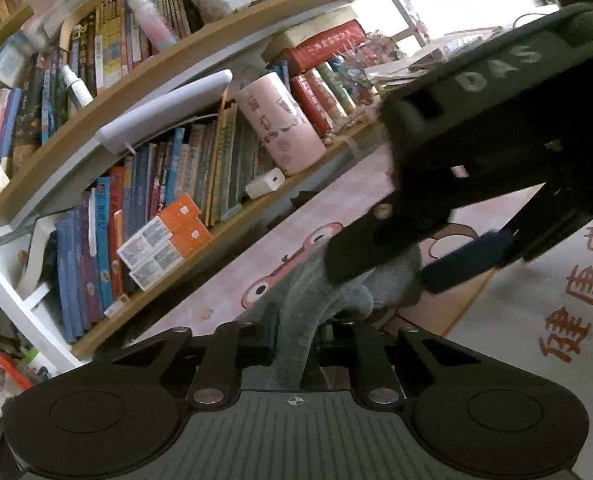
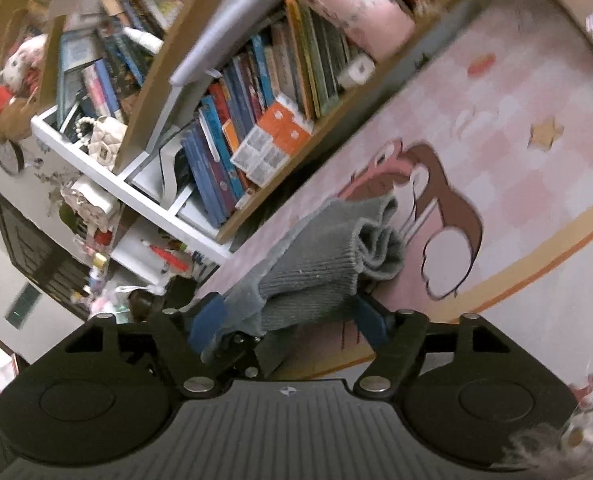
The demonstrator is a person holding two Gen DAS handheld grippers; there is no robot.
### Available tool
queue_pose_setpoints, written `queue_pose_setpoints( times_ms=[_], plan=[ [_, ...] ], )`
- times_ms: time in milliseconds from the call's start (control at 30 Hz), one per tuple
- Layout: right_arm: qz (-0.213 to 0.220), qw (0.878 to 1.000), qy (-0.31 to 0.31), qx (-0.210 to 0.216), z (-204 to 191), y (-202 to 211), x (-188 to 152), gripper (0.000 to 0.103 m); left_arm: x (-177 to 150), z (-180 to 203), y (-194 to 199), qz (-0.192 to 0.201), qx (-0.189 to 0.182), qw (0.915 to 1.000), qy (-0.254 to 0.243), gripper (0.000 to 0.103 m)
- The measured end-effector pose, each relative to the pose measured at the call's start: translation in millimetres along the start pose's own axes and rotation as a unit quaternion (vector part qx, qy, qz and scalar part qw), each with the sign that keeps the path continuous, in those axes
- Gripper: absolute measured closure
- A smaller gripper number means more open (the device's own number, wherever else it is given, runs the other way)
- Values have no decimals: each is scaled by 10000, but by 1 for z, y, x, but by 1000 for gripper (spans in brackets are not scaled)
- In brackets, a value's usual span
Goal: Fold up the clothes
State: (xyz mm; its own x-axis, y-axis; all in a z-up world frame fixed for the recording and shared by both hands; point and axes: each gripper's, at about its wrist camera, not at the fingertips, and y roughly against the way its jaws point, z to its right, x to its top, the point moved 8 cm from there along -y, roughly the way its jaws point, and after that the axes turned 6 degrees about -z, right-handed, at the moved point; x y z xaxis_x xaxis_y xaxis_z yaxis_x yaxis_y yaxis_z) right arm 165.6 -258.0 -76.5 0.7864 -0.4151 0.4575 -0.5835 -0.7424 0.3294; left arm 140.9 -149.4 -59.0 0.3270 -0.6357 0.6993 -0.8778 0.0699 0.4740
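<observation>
both grippers [image 1: 292,344] [image 2: 292,312] pinch the grey knit [image 2: 328,248] lifted between them — bunched cuff pointing away from the right fingers.

- The ribbed knit garment [image 2: 320,264] is mid grey, its fine ribs running along the fabric; in the left wrist view it [image 1: 296,320] looks grey-green.
- The right tongs [image 2: 292,320] are matte black with blue pads [image 2: 206,322].
- The left tongs [image 1: 294,340] are black too.
- The checked mat [image 2: 496,92] is pale pink and white, printed with a brown and white cartoon figure, orange marks and an orange-tan border.
- The tall cylindrical tin [image 1: 280,124] is pink with dark doodles.
- The flat cardboard boxes [image 1: 164,236] are orange and white.
- The bookshelf boards [image 1: 224,40] are tan wood on white frames.
- Most book spines [image 2: 216,160] are blue, some red.
</observation>
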Motion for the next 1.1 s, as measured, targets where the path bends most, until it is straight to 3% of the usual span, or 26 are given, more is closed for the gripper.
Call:
queue_pose_setpoints(
  times_ms=[200, 267, 333, 433, 533, 800, 1100],
  plan=[
    [-182, 9976, -656, 149, 8, -13, 15, 32, -3, 10, 4, 41, -206, 9997, -107, 92],
    [-251, 9965, -792, 49, 11, -16, 17, 39, -4, 14, 8, 64, -249, 9995, -167, 92],
    [-326, 9959, -823, -193, 15, -15, 15, 66, -5, 17, 12, 101, -288, 9993, -194, 92],
    [-330, 9947, -968, -120, 17, -11, 10, 75, -7, 18, 18, 162, -386, 9991, -119, 92],
    [-203, 9960, -867, -108, 8, -4, 9, 77, -4, 12, 26, 317, -447, 9985, 56, 92],
    [103, 9997, 56, 194, -81, 0, 20, 78, 3, -49, 71, 996, -290, 9905, 901, 92],
    [-27, 9881, 1454, 502, -206, -56, -8, 78, -39, -150, 116, 1337, -26, 9675, 2146, 91]
  ],
)
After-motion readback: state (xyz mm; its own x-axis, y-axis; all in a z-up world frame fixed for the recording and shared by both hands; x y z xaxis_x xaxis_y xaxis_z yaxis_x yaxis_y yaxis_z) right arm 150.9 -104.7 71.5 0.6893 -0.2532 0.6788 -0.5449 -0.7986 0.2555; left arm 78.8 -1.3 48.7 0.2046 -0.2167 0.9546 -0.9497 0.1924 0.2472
